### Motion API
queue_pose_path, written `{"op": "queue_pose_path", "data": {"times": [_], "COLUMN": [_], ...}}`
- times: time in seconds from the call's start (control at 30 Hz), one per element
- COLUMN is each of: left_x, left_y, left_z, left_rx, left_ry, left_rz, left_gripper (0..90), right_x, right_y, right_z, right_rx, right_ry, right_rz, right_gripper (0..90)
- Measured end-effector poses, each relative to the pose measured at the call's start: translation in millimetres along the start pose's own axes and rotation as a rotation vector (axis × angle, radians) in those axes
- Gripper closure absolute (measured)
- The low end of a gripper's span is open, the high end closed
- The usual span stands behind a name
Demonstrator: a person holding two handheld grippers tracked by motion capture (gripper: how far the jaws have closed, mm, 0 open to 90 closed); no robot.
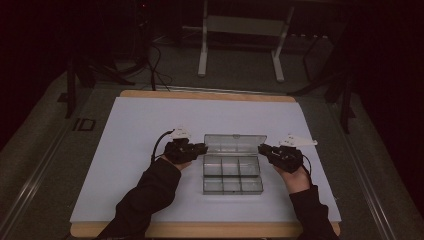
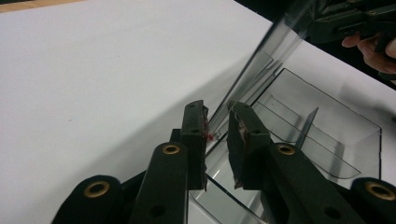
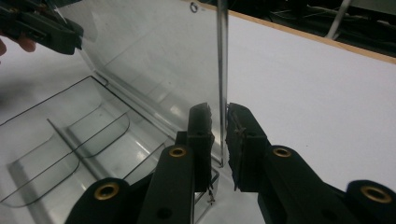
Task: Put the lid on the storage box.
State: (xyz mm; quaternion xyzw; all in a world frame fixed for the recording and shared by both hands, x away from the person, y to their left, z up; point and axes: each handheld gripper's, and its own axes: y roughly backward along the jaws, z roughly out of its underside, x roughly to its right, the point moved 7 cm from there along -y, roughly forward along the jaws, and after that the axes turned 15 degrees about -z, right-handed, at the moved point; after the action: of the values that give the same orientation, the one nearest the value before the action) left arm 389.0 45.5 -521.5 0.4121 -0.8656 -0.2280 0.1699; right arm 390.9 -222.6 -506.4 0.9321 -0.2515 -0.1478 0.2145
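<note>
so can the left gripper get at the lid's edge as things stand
Probably yes: the left gripper already has its fingers either side of the raised lid edge, with a small gap and nothing between.

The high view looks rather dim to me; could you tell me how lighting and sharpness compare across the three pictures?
High view: dark surroundings, only the white sheet lit, clear box soft. Left gripper view: bright, the near fingers sharp, the raised lid smeared. Right gripper view: bright, pale reflections on the lid.
</note>
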Motion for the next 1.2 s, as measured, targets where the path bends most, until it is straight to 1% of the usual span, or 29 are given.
{"op": "queue_pose_path", "data": {"times": [0.17, 0.23, 0.33, 0.53, 0.63, 0.7, 0.8, 0.97, 1.1, 1.2], "left_x": [2.9, 4.1, 5.8, 9.0, 9.8, 11.0, 13.2, 15.6, 17.9, 19.1], "left_y": [4.5, 5.9, 8.0, 11.7, 13.6, 14.5, 15.5, 16.2, 17.2, 16.8], "left_z": [3.8, 6.0, 9.2, 15.2, 19.0, 20.7, 23.2, 28.9, 34.1, 38.2], "left_rx": [-0.001, -0.005, -0.01, -0.023, -0.025, -0.028, -0.037, -0.05, -0.061, -0.073], "left_ry": [-0.005, -0.014, -0.014, -0.04, -0.044, -0.042, -0.067, -0.067, -0.075, -0.075], "left_rz": [0.006, 0.008, 0.015, 0.016, 0.017, 0.021, 0.009, 0.016, 0.02, 0.024], "left_gripper": [80.1, 80.1, 80.3, 81.3, 83.4, 83.8, 83.7, 83.8, 83.7, 83.7], "right_x": [-2.7, -3.9, -5.5, -9.5, -11.8, -12.7, -14.0, -16.2, -17.6, -18.5], "right_y": [3.0, 4.6, 6.1, 8.6, 10.0, 10.7, 11.6, 12.5, 12.3, 11.6], "right_z": [4.8, 6.8, 9.7, 14.9, 18.4, 20.9, 25.1, 32.1, 38.6, 43.8], "right_rx": [-0.001, -0.005, -0.012, -0.027, -0.035, -0.035, -0.039, -0.051, -0.063, -0.07], "right_ry": [0.003, 0.013, 0.019, 0.033, 0.045, 0.046, 0.046, 0.041, 0.038, 0.029], "right_rz": [-0.021, -0.034, -0.049, -0.062, -0.072, -0.079, -0.091, -0.107, -0.111, -0.119], "right_gripper": [80.6, 80.6, 80.6, 81.0, 80.9, 80.9, 81.0, 81.1, 81.6, 82.1]}}
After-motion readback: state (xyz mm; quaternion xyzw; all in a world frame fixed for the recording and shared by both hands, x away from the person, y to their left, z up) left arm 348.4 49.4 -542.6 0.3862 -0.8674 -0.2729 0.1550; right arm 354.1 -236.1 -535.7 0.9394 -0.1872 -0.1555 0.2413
